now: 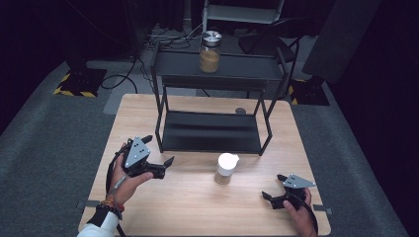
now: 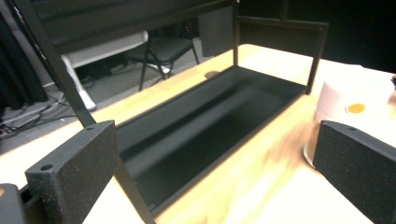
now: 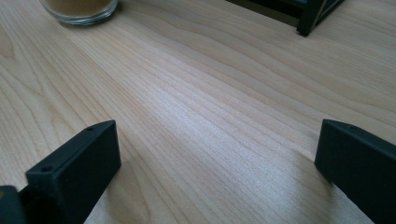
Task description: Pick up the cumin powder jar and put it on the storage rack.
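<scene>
The right gripper (image 1: 275, 189) is hovering low over the wooden tabletop (image 1: 197, 207) at the near right, its fingers (image 3: 74, 168) standing wide apart with nothing between them. The left gripper (image 1: 159, 155) is sitting in the person's left hand (image 1: 123, 180) at the near left, its fingers (image 2: 74, 172) also spread apart and empty. Between the two grippers, a small jar with a white lid (image 1: 226, 168) is standing upright on the tabletop, just in front of the black two-level shelf (image 1: 212, 131). On the top level of the shelf, a glass jar with a metal lid (image 1: 210, 51) is standing, partly filled with brown powder.
</scene>
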Demonstrator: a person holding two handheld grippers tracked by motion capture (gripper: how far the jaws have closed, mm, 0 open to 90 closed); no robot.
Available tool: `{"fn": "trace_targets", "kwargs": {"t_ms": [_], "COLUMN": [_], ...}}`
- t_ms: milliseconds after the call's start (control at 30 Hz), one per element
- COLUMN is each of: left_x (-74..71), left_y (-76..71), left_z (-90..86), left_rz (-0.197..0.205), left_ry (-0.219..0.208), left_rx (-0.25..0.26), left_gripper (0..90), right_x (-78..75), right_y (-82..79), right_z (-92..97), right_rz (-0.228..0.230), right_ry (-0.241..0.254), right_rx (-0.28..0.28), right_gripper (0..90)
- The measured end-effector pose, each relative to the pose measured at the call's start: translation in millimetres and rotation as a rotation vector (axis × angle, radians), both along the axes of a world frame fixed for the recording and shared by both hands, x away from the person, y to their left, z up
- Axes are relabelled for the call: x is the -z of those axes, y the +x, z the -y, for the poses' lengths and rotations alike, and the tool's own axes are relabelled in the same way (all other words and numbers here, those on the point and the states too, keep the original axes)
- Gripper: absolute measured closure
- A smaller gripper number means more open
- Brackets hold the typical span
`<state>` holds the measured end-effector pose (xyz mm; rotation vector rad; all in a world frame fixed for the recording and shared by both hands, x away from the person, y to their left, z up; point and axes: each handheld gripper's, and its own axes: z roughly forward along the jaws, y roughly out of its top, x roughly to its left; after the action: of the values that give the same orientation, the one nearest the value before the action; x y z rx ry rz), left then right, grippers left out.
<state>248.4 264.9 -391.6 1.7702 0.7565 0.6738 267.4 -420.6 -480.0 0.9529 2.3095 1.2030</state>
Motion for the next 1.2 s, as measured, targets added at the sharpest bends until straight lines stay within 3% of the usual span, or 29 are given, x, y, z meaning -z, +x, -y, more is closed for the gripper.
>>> {"fn": "trace_targets", "kwargs": {"t_ms": [733,1200], "left_x": [60.0,86.6], "left_y": [-20.2,-28.5], "left_z": [5.7,5.9], "left_rz": [-0.048,-0.116], "left_ry": [0.052,0.041], "left_rx": [0.017,0.008], "left_gripper": [0.4,0.5], "right_x": [0.0,0.1], "right_y": [0.2,0.1], "right_z": [0.2,0.2], "right_rz": [0.000,0.001], "right_ry": [0.000,0.000], "right_rx": [-0.003,-0.003], "right_gripper": [0.0,0.0]}}
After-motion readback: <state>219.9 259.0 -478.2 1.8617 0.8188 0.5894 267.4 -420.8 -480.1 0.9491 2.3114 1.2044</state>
